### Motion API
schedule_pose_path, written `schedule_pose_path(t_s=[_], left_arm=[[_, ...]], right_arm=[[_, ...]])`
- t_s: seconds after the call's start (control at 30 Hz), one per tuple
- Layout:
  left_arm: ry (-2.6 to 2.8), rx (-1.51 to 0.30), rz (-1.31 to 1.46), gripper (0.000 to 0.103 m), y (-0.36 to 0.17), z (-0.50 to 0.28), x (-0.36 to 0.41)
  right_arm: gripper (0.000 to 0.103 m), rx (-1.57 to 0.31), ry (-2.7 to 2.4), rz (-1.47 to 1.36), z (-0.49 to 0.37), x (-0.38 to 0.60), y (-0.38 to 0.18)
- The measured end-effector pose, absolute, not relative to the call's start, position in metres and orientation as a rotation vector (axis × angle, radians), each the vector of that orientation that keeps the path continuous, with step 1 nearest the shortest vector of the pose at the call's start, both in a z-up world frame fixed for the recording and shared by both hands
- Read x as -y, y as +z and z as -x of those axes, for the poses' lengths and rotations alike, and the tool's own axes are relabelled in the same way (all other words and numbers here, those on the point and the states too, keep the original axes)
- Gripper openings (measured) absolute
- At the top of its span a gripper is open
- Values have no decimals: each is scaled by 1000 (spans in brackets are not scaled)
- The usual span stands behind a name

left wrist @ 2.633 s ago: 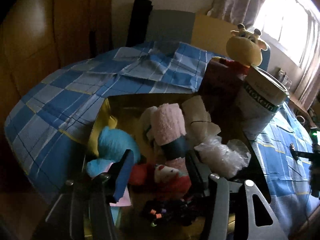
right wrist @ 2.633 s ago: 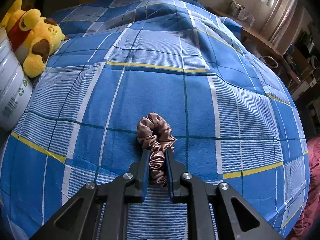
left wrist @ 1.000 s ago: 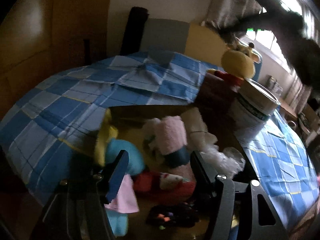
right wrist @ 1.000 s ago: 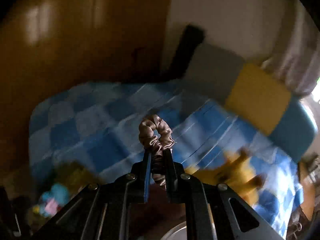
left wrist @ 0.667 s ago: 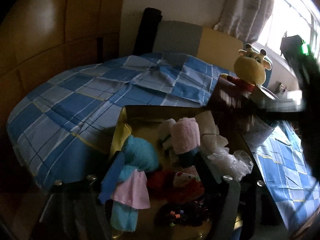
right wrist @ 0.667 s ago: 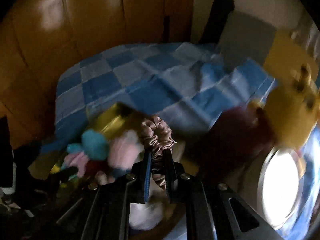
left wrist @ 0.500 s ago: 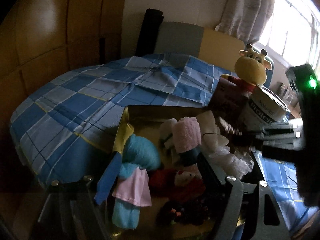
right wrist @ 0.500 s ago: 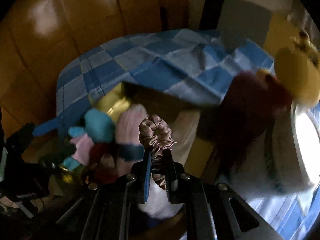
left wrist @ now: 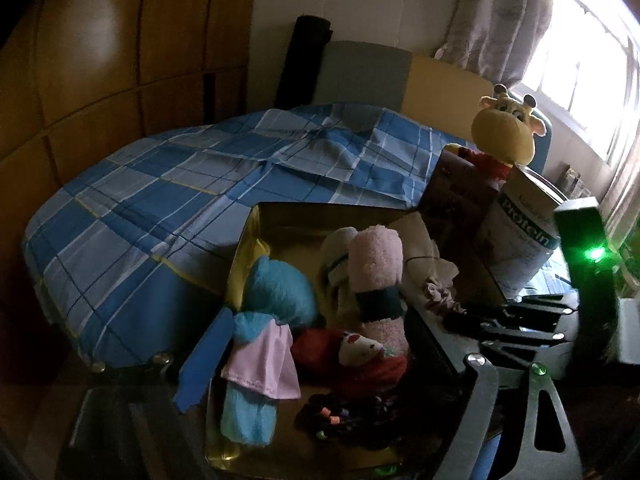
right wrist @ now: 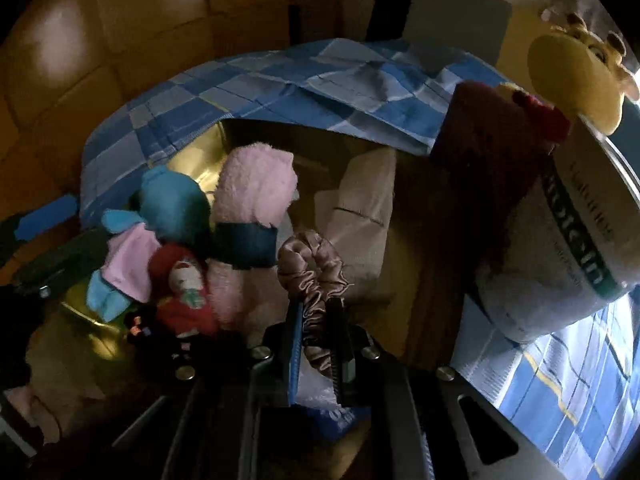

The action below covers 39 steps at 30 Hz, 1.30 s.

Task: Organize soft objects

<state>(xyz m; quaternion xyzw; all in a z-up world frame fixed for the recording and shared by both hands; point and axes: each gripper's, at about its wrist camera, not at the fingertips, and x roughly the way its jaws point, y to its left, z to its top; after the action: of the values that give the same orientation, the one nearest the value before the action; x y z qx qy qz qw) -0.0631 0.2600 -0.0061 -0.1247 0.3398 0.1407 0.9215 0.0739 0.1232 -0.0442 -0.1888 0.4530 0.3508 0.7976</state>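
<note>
A gold box point(left wrist: 256, 240) on the bed holds a pink towel roll point(left wrist: 376, 256), a blue plush point(left wrist: 280, 292) with a pink cloth point(left wrist: 264, 364), a red plush point(left wrist: 360, 356) and a beige cloth point(right wrist: 360, 216). My left gripper point(left wrist: 316, 356) hangs at the box's near end, jaws opening. The plush toys lie between its fingers, and the pads touch nothing. My right gripper point(right wrist: 316, 312) is shut on a brown satin scrunchie point(right wrist: 312, 268) over the box's right side, just above the beige cloth. In the left wrist view the scrunchie point(left wrist: 438, 294) comes in from the right.
A dark red carton point(left wrist: 456, 196), a white protein can point(left wrist: 524, 232) and a yellow giraffe plush point(left wrist: 504, 136) stand at the box's right edge. A blue checked bedspread point(left wrist: 160, 200) lies around it. Wooden wardrobe doors point(left wrist: 100, 60) rise at left and a bright window point(left wrist: 580, 80) at right.
My right gripper has carried the scrunchie from the bedspread over to the box and sunk toward its contents. My left gripper's jaws have spread wider, its blue pad drawing away from the blue plush.
</note>
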Motion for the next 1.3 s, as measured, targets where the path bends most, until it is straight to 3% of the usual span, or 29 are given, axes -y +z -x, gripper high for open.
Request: schedule_pose_path(t_s=[0.23, 0.6, 0.97, 1.3], left_arm=[[308, -690, 241, 98, -4, 65, -257], [344, -692, 218, 103, -3, 65, -252], [337, -667, 191, 103, 5, 69, -230], [308, -633, 172, 103, 11, 72, -189]], right_arm=[[15, -958, 734, 387, -70, -123, -48], [39, -895, 722, 263, -59, -102, -28], [39, -749, 552, 115, -39, -60, 5], [39, -747, 341, 96, -28, -21, -8]])
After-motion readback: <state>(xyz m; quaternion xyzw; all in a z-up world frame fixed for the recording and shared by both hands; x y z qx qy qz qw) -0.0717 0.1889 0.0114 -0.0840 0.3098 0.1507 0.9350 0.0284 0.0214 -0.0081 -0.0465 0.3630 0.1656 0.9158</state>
